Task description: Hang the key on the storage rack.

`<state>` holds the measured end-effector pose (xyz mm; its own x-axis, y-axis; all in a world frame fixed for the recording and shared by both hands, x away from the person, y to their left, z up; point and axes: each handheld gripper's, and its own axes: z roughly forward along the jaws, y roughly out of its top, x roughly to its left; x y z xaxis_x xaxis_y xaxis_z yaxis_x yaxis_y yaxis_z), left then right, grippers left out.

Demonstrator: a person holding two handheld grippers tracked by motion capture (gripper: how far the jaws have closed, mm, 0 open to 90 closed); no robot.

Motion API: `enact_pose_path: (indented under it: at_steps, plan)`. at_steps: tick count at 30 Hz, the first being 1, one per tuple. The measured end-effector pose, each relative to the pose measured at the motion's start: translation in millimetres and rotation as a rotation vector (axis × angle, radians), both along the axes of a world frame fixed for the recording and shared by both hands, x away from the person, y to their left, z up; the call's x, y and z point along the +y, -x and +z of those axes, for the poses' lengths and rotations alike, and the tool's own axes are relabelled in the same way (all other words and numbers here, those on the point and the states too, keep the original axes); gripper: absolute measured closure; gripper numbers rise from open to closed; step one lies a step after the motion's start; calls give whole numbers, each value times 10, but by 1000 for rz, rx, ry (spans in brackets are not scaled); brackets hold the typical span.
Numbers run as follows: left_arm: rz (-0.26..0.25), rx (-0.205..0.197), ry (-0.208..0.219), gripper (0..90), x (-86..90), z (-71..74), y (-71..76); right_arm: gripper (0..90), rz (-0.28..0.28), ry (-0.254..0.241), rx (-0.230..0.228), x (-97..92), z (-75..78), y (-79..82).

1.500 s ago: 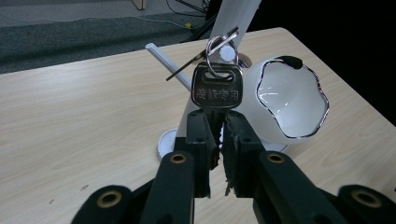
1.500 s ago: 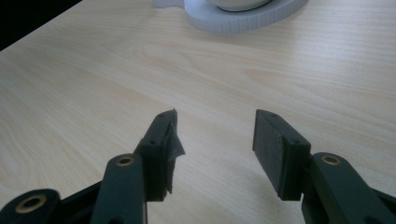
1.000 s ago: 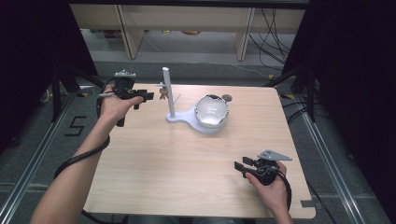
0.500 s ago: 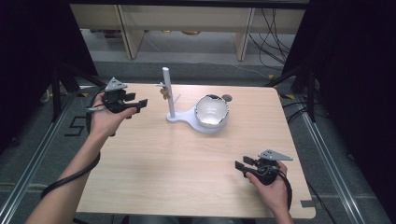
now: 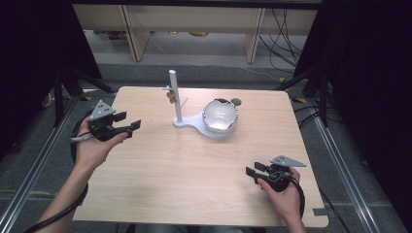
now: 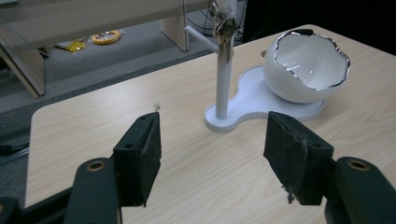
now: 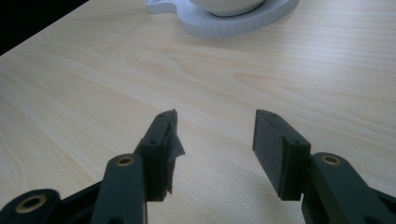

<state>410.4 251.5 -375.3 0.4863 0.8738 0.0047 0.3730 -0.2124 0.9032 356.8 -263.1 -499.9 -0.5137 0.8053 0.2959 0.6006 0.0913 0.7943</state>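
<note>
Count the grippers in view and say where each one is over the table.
2. The left gripper is held above the table's left edge, jaws open toward the stand. The right gripper sits low near the front right corner.

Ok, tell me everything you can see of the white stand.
The stand is white, matte, plastic-looking: a flat figure-eight base lying on the table, with an upright round post rising from its smaller lobe. A short peg sticks out sideways near the post's top, and a small brownish trinket hangs there against the post. The larger lobe carries a white eggshell-shaped bowl with a jagged silver rim, tilted open. No gripper touches it.
</note>
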Motion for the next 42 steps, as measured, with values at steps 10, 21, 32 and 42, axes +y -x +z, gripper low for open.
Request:
enact_pose_path:
  at_steps: [10,21,32,42]
  plan:
    - [49,-3,10,349,212,-263,411,507,5,36,-50,12,20,-13]
    - [90,24,41,343,411,-642,817,504,-10,25,-51,1,24,7]
    - [135,-9,44,343,448,-1259,886,500,-5,26,-37,-27,10,5]
    - [165,-28,73,311,417,-1490,810,498,-21,49,-52,-54,-4,4]
